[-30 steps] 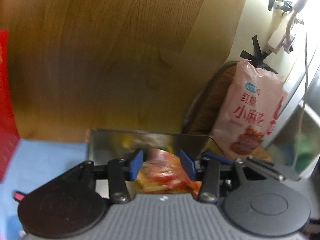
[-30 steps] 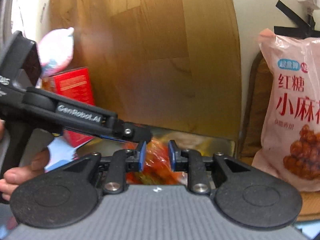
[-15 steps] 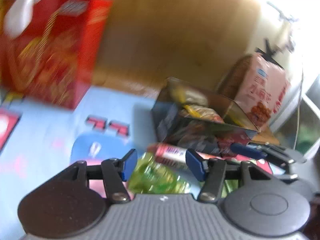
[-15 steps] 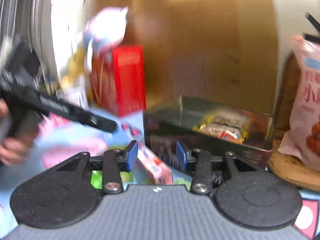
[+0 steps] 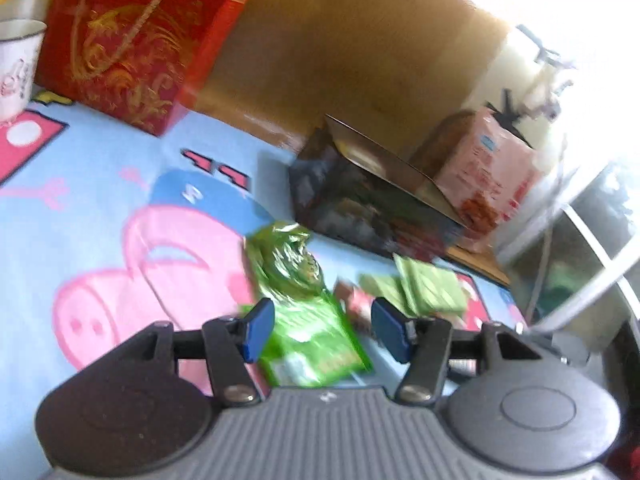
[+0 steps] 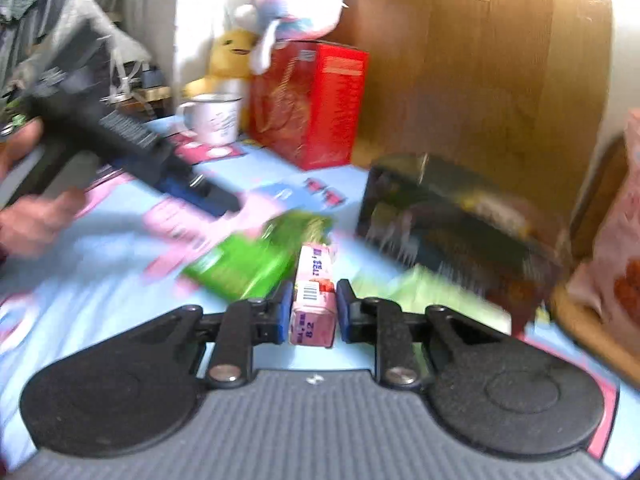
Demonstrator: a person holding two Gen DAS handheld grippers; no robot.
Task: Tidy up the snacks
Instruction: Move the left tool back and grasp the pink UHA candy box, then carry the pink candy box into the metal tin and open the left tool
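A dark open box [image 5: 360, 196] with snacks inside stands on the blue cartoon mat [image 5: 80, 208]; it also shows in the right wrist view [image 6: 460, 216]. A green snack bag [image 5: 304, 308] lies in front of it, and my left gripper [image 5: 322, 330] is open just above its near end. My right gripper [image 6: 312, 312] has its blue pads against both sides of a pink snack box [image 6: 314, 300] lying on the mat beside the green bag [image 6: 252, 256]. Flat pale green packets [image 5: 424, 284] lie to the right. The view is blurred.
A tall red box [image 5: 132, 40] and a white mug [image 6: 214, 118] stand at the back left, with plush toys [image 6: 296, 12] on top. A large pink snack bag [image 5: 488, 180] leans at the right on a wooden board. A wooden panel [image 6: 460, 60] rises behind.
Both grippers pulled back from over the dark box to low over the mat. The left opened wide over the green bag. The right closed around the pink snack box.
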